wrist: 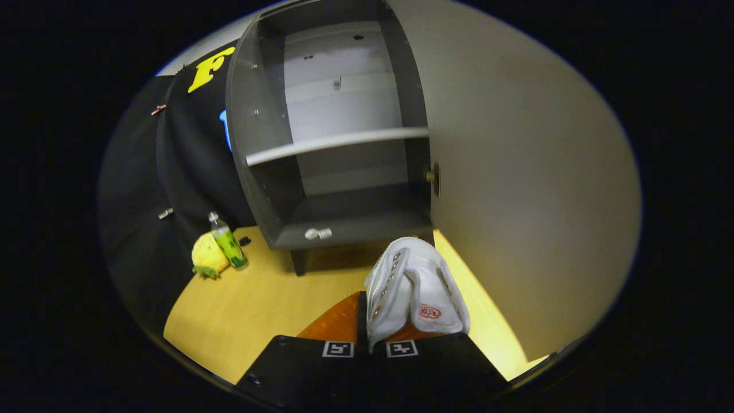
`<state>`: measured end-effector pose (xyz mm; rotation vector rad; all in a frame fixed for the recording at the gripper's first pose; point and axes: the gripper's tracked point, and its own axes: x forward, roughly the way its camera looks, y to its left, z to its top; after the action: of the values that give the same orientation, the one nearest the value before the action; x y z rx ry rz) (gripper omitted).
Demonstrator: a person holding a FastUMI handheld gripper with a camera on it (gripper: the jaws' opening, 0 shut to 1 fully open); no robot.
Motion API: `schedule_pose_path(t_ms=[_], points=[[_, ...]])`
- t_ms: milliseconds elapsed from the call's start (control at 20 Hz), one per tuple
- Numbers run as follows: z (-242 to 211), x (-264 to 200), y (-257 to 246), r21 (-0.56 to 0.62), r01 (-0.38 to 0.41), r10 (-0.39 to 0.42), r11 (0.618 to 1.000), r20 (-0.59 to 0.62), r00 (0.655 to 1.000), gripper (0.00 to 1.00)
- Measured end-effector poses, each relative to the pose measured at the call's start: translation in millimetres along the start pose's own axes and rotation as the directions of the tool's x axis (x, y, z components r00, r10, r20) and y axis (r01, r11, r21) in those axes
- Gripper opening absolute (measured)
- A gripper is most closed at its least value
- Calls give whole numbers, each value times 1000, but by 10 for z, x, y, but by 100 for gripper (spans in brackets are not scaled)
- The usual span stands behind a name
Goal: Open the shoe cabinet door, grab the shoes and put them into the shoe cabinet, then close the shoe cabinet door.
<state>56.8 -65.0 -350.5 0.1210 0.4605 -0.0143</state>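
The gripper [370, 338] had its fingers pinching a white shoe [414, 289], which stood up between them with its toe pointing toward the cabinet [332, 143]. The cabinet stood just beyond, its door [516, 189] swung open to the right and its shelf [338, 143] bare. A green bottle [228, 241] and a yellow toy [207, 256] sat on the wooden floor [241, 310] beside the cabinet's left corner.

Gripper [375, 321] cam low, faces fwd, near open cabinet [338, 143].
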Motion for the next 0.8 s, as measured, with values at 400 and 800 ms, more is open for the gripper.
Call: schedule_pose_path(t_ms=[400, 800], points=[[1818, 583, 594, -55, -67, 74, 996, 129, 989, 6], [2273, 2018, 1077, -174, -109, 120, 979, 52, 991, 5]])
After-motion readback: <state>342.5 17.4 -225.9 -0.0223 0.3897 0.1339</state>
